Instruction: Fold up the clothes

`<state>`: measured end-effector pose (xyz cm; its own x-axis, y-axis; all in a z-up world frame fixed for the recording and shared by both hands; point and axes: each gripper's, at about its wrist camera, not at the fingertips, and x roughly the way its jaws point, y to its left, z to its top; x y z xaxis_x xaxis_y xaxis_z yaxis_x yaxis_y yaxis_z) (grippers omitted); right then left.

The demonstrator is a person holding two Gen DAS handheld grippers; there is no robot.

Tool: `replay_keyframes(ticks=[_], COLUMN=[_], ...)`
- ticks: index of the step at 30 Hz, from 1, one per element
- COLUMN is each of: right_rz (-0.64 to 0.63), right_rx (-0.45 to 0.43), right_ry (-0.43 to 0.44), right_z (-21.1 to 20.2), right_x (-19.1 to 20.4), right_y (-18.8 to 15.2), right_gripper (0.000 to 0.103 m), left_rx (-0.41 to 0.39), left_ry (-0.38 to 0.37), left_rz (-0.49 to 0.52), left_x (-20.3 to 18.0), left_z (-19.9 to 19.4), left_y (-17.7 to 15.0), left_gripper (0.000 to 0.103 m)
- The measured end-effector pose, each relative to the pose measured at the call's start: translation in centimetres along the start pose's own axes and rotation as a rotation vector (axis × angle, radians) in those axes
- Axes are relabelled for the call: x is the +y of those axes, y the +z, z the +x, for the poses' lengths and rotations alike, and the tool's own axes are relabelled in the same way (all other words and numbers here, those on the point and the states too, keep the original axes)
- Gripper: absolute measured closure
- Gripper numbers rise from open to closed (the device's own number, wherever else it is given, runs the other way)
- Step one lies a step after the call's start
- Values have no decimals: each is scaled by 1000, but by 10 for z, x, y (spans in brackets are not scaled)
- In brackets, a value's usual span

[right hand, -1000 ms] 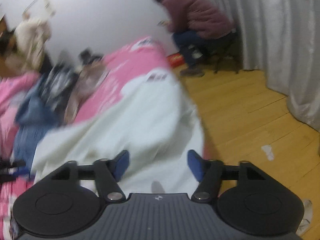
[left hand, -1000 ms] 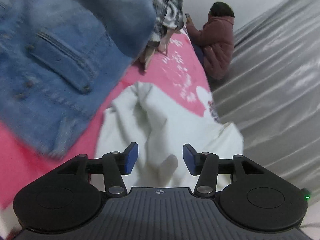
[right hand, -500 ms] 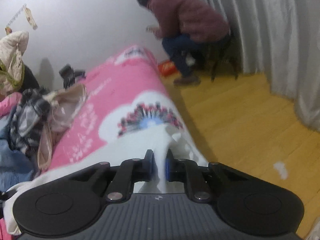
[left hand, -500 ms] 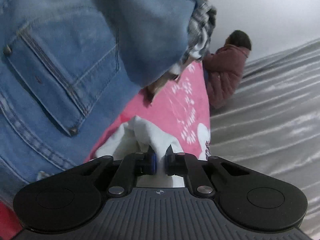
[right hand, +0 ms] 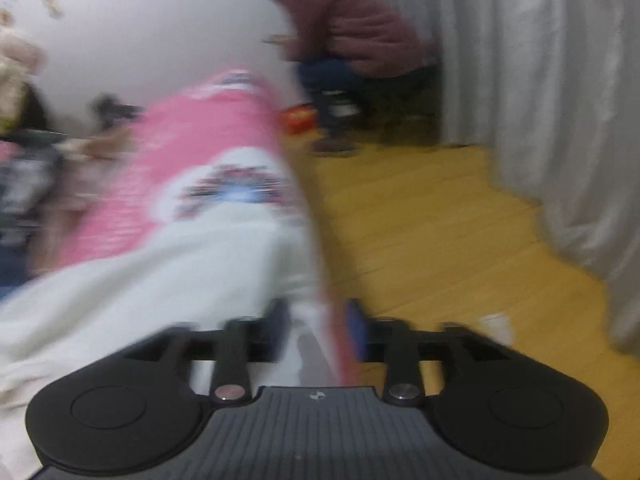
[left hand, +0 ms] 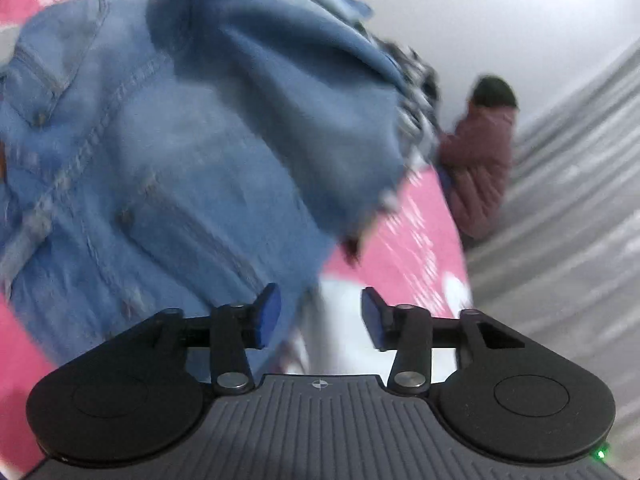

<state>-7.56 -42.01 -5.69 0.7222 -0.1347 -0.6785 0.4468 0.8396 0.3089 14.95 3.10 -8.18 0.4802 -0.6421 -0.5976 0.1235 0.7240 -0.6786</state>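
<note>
Left gripper [left hand: 318,312]: jaws were opening, blue pads apart at a middling width; white cloth lay in the gap below them, and neither pad pressed on it.
Right gripper [right hand: 316,330]: jaws were opening, pads apart; a strip of white cloth and the pink bed edge ran between them. The frame was blurred, and no pad was seen pressing on the cloth.
White garment [right hand: 168,280]: lay spread on the bed, running from the right gripper's gap out to the left of that view; in the left wrist view only a small part [left hand: 340,320] showed between the pads.
Denim jacket [left hand: 168,140]: filled the upper left of the left wrist view, just beside the left pad, lying partly over the white garment's edge.
Checked garment [left hand: 416,92]: showed at the far edge of the denim, blurred.
Pink bedcover [right hand: 200,136]: bore the clothes; printed with white patches.
Wooden floor [right hand: 440,240]: lay to the right of the bed.
Grey curtain [right hand: 540,80]: hung at the far right.
Seated person [right hand: 344,28]: in a maroon padded coat, beyond the bed's far end, near the curtain.
Heaped clothes [right hand: 24,168]: at the left edge, too blurred to identify.
</note>
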Motion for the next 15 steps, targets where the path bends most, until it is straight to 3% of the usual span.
replay_keyframes(ticks=[2, 5, 6, 7, 8, 9, 11, 13, 15], right_rz=[8, 18, 27, 38, 39, 37, 62, 90, 21], right_rx=[34, 101, 116, 132, 144, 154, 138, 130, 115], right_ry=[124, 215, 219, 220, 182, 134, 134, 179, 167], right_z=[-11, -8, -3, 4, 8, 12, 5, -8, -19], right_x=[10, 25, 27, 28, 29, 31, 28, 24, 28], right_y=[-5, -9, -9, -10, -9, -8, -5, -3, -7], right_gripper=[39, 27, 26, 26, 44, 75, 86, 88, 88], left_rx=[85, 101, 90, 71, 74, 67, 57, 60, 84], left_ry=[-40, -72, -76, -87, -120, -132, -107, -87, -27], left_rz=[-17, -25, -74, -175, -254, -270, -229, -226, -194], left_x=[-5, -9, -4, 4, 14, 17, 11, 8, 13], left_z=[9, 29, 35, 35, 29, 22, 7, -1, 10], left_y=[-16, -31, -31, -32, -31, -29, -22, -16, -16], left_gripper=[55, 57, 88, 101, 101, 101, 101, 101, 99])
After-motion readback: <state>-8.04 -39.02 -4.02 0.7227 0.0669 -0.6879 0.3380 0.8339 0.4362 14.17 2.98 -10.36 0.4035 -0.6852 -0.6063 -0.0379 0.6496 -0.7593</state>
